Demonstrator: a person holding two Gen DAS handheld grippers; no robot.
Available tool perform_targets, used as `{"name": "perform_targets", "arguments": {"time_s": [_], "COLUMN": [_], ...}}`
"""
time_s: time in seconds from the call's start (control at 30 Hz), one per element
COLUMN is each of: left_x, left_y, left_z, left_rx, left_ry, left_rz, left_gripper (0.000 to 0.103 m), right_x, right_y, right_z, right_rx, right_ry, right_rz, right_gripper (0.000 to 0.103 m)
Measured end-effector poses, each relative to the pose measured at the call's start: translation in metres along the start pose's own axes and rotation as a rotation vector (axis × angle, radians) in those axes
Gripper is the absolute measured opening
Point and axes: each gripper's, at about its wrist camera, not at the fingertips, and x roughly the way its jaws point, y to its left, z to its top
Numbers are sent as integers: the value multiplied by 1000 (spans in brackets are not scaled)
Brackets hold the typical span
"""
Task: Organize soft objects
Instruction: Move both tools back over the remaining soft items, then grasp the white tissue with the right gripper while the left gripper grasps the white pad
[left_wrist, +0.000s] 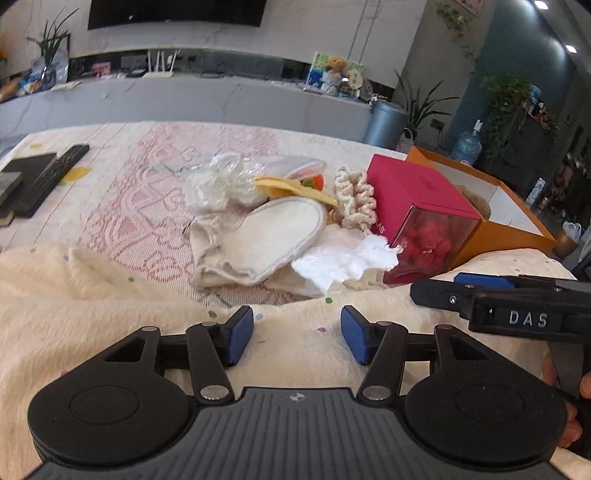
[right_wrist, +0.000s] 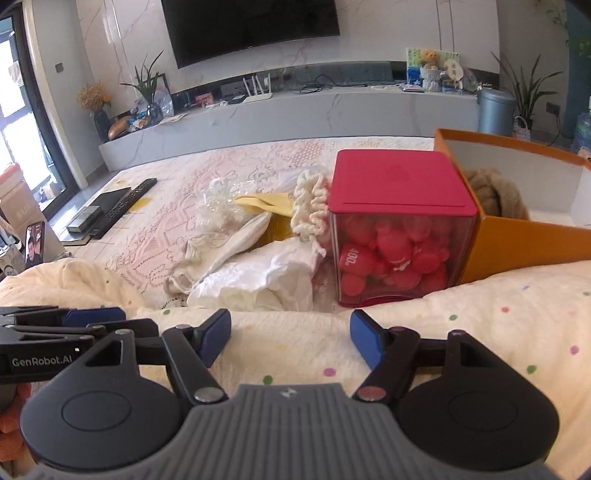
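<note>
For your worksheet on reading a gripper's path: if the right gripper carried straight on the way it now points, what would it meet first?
Most likely the cream dotted blanket, which lies under and just ahead of the open, empty right gripper. Beyond its fold sits the crumpled white cloth. Depth is hard to judge here.

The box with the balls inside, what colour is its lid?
Red lid, clearest in the right wrist view.

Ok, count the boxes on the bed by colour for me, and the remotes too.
Red box: 1
Orange box: 1
Black remote: 1
Total: 3
</note>
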Motion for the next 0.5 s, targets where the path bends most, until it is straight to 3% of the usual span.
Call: {"name": "perform_targets", "arguments": {"time_s": [0.17, 0.23, 0.3, 0.5], "left_x": [12, 20, 28, 51], "left_y": [-2, 1, 6, 20], "left_z": [17, 22, 26, 26], "left_rx": [134, 158, 158, 111], "left_ry": [16, 22, 33, 82], "left_rz": [76, 88, 107, 99], "left_gripper": [65, 65, 65, 65], "right_x": [14, 26, 40, 89], "right_y": [2, 9, 16, 15], "right_z": [21, 27, 32, 34], "right_rx": [59, 51, 40, 39], "right_ry": [-4, 0, 9, 103], "right_rz": [51, 43, 46, 26], "right_gripper": [71, 76, 82, 82]}}
